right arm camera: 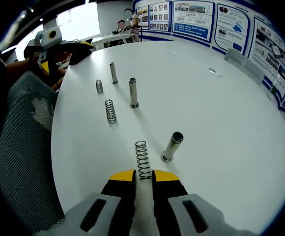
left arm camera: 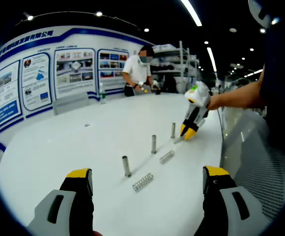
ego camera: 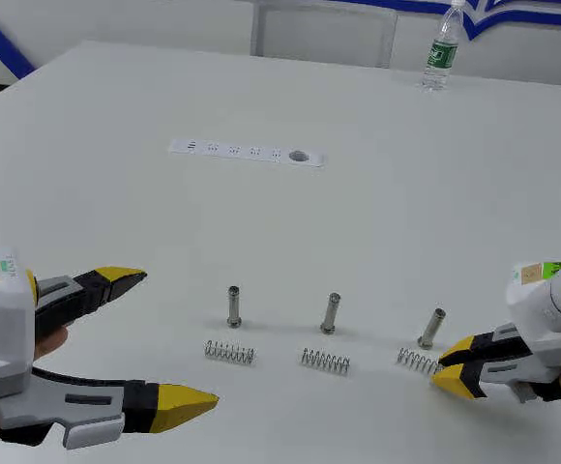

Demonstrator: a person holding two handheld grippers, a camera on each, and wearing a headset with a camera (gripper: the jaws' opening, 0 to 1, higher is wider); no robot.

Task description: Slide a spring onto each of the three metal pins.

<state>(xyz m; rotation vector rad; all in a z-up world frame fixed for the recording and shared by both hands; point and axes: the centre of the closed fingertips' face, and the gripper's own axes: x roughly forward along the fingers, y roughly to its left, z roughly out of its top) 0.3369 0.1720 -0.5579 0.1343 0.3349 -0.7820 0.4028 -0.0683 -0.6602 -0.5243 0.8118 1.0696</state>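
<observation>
Three metal pins stand in a row on the white table: left pin, middle pin, right pin. A spring lies in front of each: left spring, middle spring, right spring. My right gripper has its jaws nearly together on the near end of the right spring, which still lies flat beside its pin. My left gripper is held wide open at the lower left, short of the left pin and left spring, holding nothing.
A white power strip lies mid-table beyond the pins. A water bottle stands at the far edge. A mesh chair sits by the near table edge. A person stands far off at another bench.
</observation>
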